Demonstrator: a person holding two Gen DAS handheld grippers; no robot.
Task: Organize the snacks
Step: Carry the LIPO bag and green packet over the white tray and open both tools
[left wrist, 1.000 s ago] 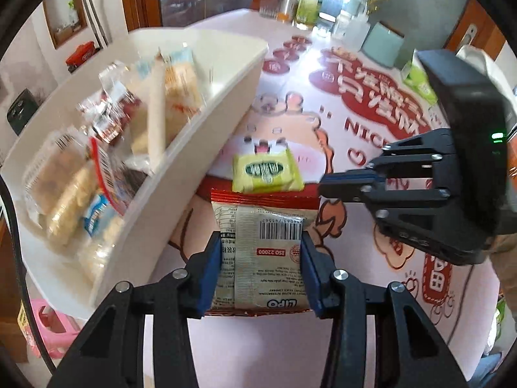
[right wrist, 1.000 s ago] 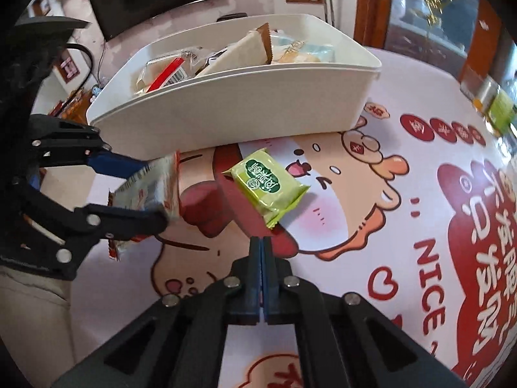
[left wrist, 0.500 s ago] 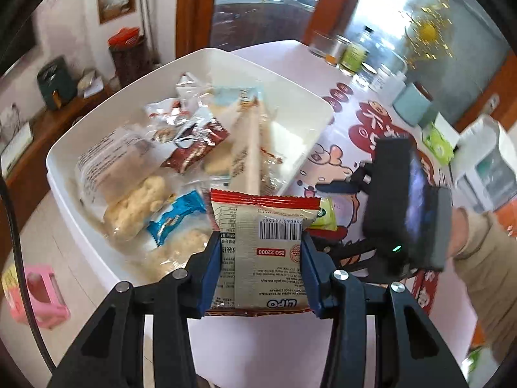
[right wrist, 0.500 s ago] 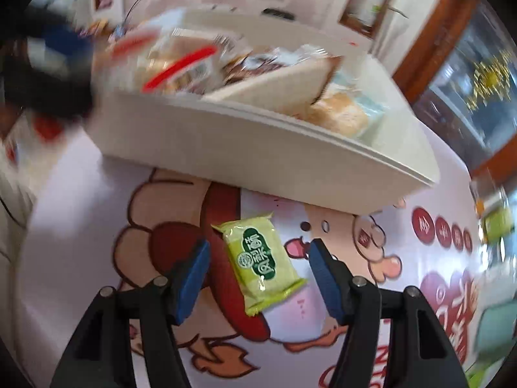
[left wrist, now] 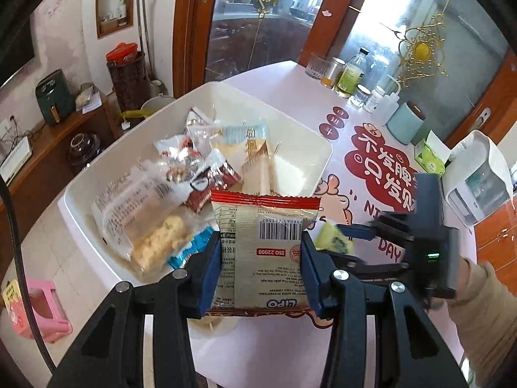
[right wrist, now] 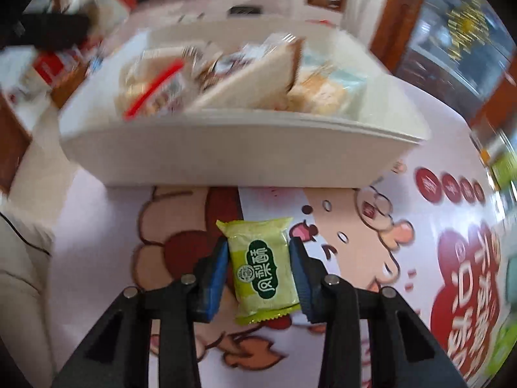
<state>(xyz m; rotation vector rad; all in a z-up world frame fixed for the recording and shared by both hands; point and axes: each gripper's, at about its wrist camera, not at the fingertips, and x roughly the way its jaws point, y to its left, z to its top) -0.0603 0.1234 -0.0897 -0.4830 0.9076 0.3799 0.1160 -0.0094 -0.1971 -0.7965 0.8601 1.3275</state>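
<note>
left gripper [left wrist: 261, 260] jaws clamped on beige red-edged foil biscuit packet [left wrist: 263, 249], held above white plastic tub [left wrist: 320, 165] for dropping | right gripper [right wrist: 257, 274] jaws just closing around green pastry sachet [right wrist: 263, 268] lying on surface, contact unclear

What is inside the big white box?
The white box holds a pile of wrapped snacks: biscuits, a sandwich-shaped pack. Whatever lies under the pile is covered.

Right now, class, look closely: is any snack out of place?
Yes. The green packet lies on the table beside the white bin, not in it, between the right tongs. The other snacks already fill the bin.
</note>
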